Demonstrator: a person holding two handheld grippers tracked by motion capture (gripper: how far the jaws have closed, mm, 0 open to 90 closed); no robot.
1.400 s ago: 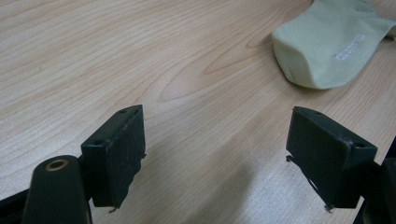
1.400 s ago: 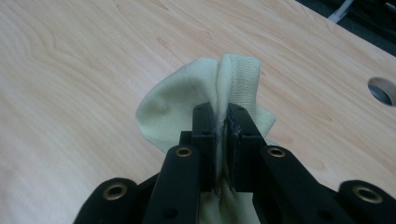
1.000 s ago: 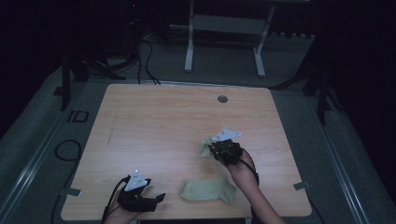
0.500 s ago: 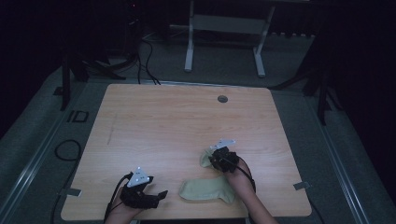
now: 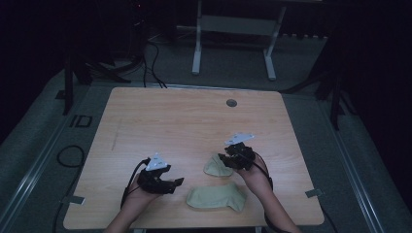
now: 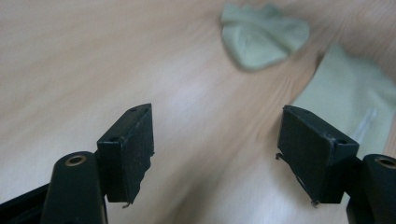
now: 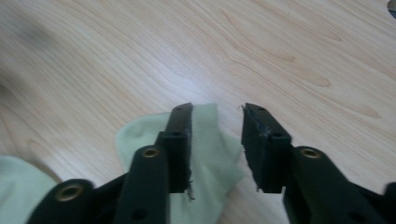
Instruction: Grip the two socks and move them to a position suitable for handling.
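Letting the small sock [image 5: 217,166] drop, the right claw [image 5: 224,159], just parting, should lift clear while the left claw [image 5: 176,183] gapes empty.

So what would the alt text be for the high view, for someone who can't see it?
Seen from above, a person's two hands hold black grippers over a wooden table. The right gripper, jaws apart, has just let a small pale-green cloth down; a second green cloth lies nearer the person, and the left gripper is open.
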